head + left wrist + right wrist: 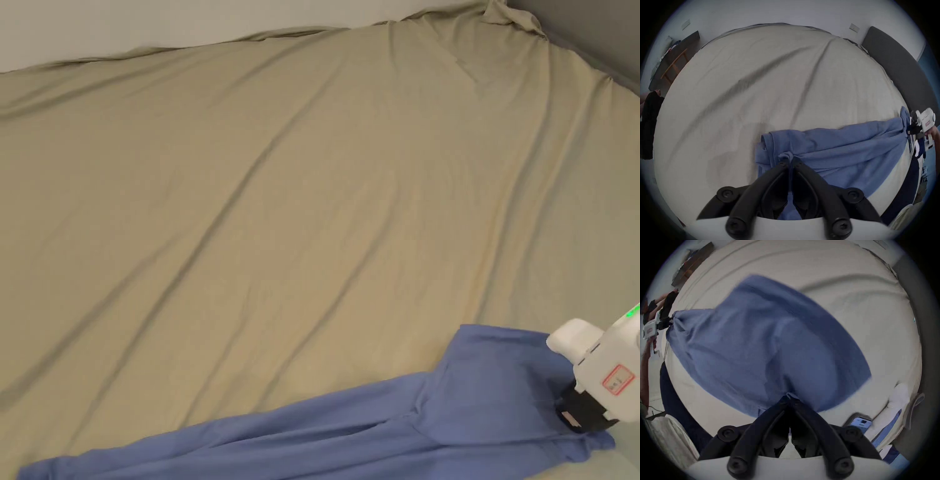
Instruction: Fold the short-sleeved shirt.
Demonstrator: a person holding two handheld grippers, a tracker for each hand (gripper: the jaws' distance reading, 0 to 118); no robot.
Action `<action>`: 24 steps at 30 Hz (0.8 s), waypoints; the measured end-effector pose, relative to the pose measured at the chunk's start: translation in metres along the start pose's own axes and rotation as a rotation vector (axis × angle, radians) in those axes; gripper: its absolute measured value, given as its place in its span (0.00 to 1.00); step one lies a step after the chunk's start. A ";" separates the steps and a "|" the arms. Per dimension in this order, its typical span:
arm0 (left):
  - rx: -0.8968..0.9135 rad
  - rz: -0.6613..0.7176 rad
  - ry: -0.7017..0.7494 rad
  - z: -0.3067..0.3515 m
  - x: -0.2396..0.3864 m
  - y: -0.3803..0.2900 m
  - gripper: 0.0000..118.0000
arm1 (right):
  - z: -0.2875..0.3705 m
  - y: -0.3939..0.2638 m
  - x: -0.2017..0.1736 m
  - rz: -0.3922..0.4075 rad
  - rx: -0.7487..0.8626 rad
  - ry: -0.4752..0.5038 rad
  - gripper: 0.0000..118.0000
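blue short-sleeved shirt (387,419) lies stretched lengthwise along the near edge of the bed sheet (281,187), creased and bunched at both ends. left tongs (790,160) clenched on a gathered fold at one end. right tongs (790,398) clenched on the opposite end, cloth pinched between the jaws.

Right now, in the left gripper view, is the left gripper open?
No, the left gripper has its jaws closed on a bunch of the blue shirt.
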State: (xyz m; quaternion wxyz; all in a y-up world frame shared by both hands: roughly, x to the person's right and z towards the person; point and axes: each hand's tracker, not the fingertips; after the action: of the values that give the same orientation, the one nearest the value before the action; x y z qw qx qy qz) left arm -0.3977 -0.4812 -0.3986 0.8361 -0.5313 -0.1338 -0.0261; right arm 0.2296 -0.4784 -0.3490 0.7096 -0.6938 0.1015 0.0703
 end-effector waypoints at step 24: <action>0.181 0.257 -0.117 0.094 0.018 -0.050 0.00 | 0.163 -0.070 -0.095 -0.255 0.881 0.176 0.02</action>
State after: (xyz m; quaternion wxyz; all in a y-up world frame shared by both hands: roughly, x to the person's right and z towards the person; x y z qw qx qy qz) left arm -0.4077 -0.4166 -0.3125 0.8679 -0.4670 -0.1149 0.1240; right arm 0.1615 -0.3132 -0.2552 0.9282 -0.3365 0.0956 -0.1265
